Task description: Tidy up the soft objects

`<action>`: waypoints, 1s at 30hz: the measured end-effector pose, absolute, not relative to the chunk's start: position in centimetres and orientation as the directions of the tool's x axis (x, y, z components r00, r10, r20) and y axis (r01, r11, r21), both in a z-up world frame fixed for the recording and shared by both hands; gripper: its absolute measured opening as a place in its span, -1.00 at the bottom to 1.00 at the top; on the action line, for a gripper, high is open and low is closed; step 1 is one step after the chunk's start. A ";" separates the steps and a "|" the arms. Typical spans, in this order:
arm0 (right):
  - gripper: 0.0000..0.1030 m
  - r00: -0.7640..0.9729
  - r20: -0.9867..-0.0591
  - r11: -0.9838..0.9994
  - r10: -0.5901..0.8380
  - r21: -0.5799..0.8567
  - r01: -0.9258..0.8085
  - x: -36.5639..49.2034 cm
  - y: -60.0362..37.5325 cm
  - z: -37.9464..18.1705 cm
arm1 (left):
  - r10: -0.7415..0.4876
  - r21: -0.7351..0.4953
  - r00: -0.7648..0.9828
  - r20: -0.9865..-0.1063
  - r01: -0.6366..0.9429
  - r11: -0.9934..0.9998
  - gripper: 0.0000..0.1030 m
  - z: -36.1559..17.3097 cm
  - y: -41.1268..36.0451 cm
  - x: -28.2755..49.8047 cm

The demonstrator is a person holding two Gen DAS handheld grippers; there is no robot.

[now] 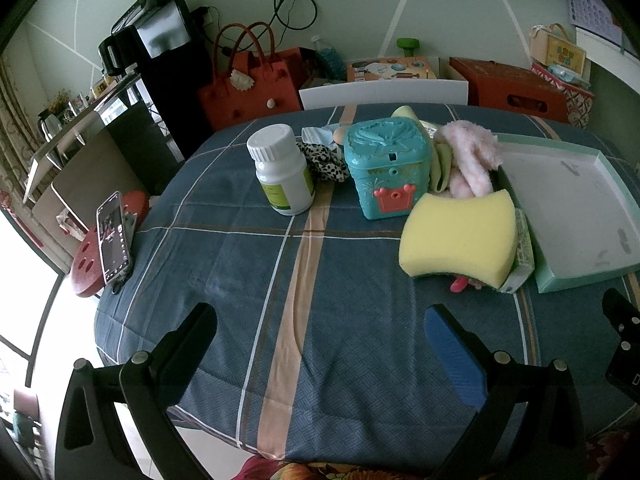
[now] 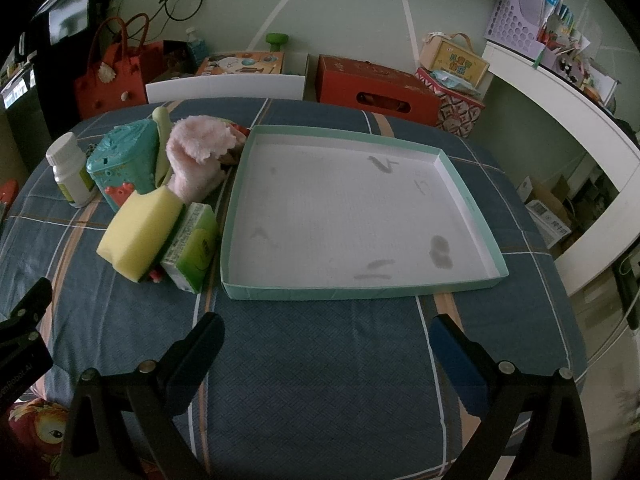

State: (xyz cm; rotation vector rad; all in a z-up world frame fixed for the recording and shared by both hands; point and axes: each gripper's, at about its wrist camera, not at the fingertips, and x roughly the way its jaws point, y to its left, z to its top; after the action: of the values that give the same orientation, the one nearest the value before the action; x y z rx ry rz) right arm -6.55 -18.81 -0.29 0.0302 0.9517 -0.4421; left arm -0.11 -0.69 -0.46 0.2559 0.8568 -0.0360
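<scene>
Left hand-held gripper [image 1: 320, 344] is hovering low over the near part of the desk [image 1: 240, 264], jaws spread wide, gripping nothing. Right hand-held gripper [image 2: 326, 350] is doing the same in front of the tray [image 2: 360, 292], jaws wide apart and empty.

Soft objects are lying in a cluster left of the tray. Sponge [image 1: 458, 236] is sitting at the near end of the cluster, leaning on a green pack [image 2: 194, 248] that is touching the tray's left wall. A small pink item [image 1: 460, 283] is peeking out from under the sponge; what it is cannot be told. Pink fluffy cloth [image 1: 472, 156] is draping behind the sponge, between the teal box [image 1: 386, 166] and the tray. Spotted cloth [image 1: 326, 162] is lying between the teal box and the white bottle [image 1: 282, 170]. The tray interior is showing only grey smudges. A phone [image 1: 113, 236] is standing propped at the desk's left edge.
</scene>
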 end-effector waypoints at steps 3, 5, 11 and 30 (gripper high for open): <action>1.00 0.498 -0.793 0.911 -0.352 -0.167 0.378 -6.5 -18.8 -0.3 | 0.071 0.209 0.656 -0.751 0.135 0.969 1.00 -0.4 -0.7 -0.1; 1.00 0.498 -0.793 0.911 -0.351 -0.166 0.378 -6.5 -18.8 -0.3 | 0.071 0.209 0.656 -0.751 0.135 0.969 1.00 -0.4 -0.7 -0.1; 1.00 0.497 -0.793 0.910 -0.352 -0.167 0.379 -6.5 -18.8 -0.2 | 0.073 0.211 0.653 -0.754 0.135 0.968 1.00 -0.6 -0.6 -0.1; 1.00 0.563 -0.804 0.917 -0.191 0.058 0.394 -5.5 -22.9 2.5 | -0.167 -0.010 0.554 -0.815 0.275 0.961 1.00 1.8 -3.3 3.4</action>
State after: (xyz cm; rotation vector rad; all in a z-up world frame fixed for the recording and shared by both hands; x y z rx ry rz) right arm -5.50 -22.86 2.47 0.2432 0.9112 -0.3484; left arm 3.42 -3.32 1.80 0.1237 0.9485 -0.2615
